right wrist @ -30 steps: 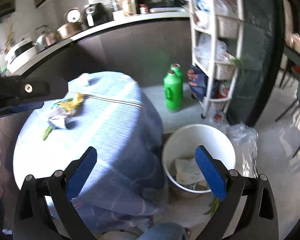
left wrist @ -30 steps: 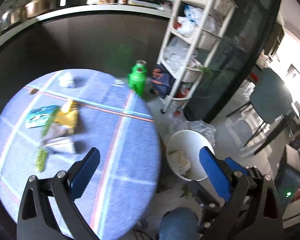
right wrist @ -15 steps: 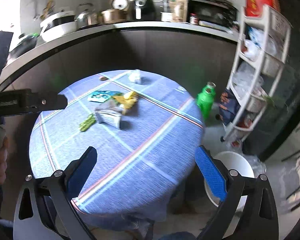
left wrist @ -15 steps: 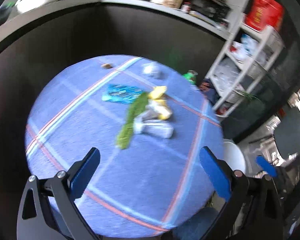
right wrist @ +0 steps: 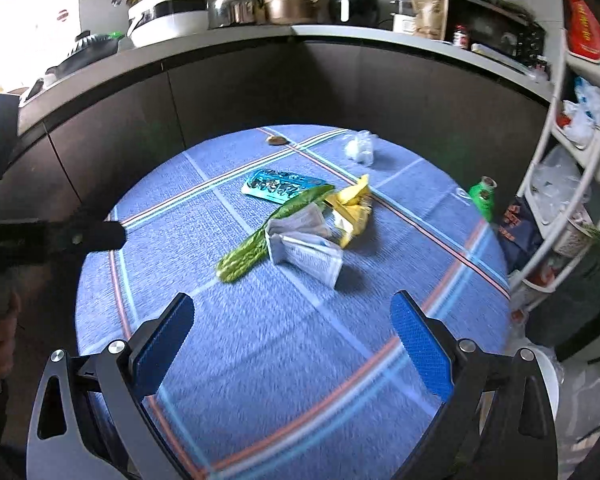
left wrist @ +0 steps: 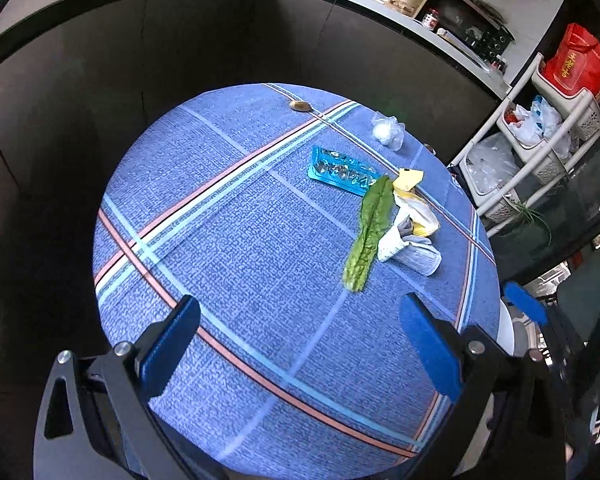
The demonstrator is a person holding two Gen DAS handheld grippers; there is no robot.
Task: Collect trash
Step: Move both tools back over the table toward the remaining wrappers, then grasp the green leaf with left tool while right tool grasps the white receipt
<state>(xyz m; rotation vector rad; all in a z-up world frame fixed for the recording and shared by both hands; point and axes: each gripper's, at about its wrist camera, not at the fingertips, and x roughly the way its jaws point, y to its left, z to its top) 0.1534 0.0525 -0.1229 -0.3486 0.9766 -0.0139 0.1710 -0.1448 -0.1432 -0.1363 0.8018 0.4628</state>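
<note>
Trash lies on the round blue-cloth table (left wrist: 228,240) (right wrist: 300,340): a green leaf (left wrist: 368,232) (right wrist: 260,240), a white crumpled packet (left wrist: 412,250) (right wrist: 306,250), a yellow wrapper (left wrist: 414,200) (right wrist: 352,208), a blue blister tray (left wrist: 340,170) (right wrist: 280,186), a clear plastic wad (left wrist: 388,130) (right wrist: 360,146) and a small brown scrap (left wrist: 299,106) (right wrist: 277,140). My left gripper (left wrist: 304,344) is open and empty above the table's near side. My right gripper (right wrist: 294,346) is open and empty, also short of the pile. The white bin's rim (left wrist: 506,332) (right wrist: 550,380) shows at the table's right.
A white shelf rack (left wrist: 532,140) (right wrist: 572,180) with bags stands right of the table. A green bottle (right wrist: 483,196) stands on the floor beside it. A dark curved counter (right wrist: 292,36) with pots and appliances runs behind. The left gripper's body (right wrist: 40,236) shows at left.
Both grippers swung left from the bin and floor to face the table top. The trash pile now sits ahead of both; the bin has slid to the right edge.
</note>
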